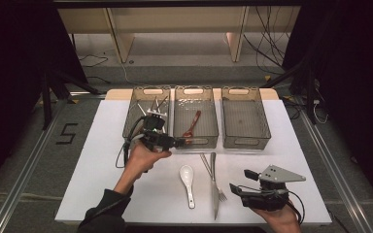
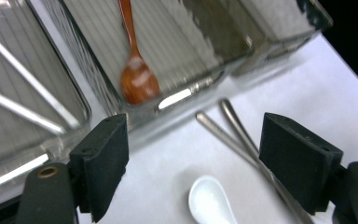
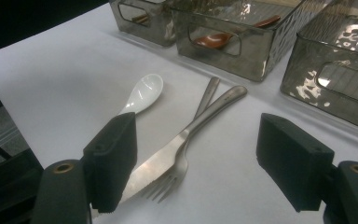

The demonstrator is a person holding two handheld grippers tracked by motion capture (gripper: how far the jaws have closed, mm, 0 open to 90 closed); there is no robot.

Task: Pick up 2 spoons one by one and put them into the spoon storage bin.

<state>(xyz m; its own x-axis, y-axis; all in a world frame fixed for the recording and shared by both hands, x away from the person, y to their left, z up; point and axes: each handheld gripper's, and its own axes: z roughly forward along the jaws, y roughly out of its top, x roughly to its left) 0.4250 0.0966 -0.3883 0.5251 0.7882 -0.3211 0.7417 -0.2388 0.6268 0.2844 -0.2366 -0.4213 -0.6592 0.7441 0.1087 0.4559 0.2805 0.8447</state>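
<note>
Likely sorting cutlery into bins: knife (image 3: 177,147) & fork (image 3: 186,154) lie crossed on table btwn grippers, long axes running toward the bins, handles far. Right gripper (image 1: 245,180), jaws wide, empty, sits nearest, just beside the tips; left gripper (image 1: 177,142) also wide, empty, by middle bin (image 1: 209,141).

light: bright table (image 1: 126,194), dark surround | glare: bins (image 3: 317,56) | blur: left gripper view soft

Three clear bins (image 1: 245,118) on white table (image 1: 102,160), black cables (image 1: 264,43) on floor beyond
</note>
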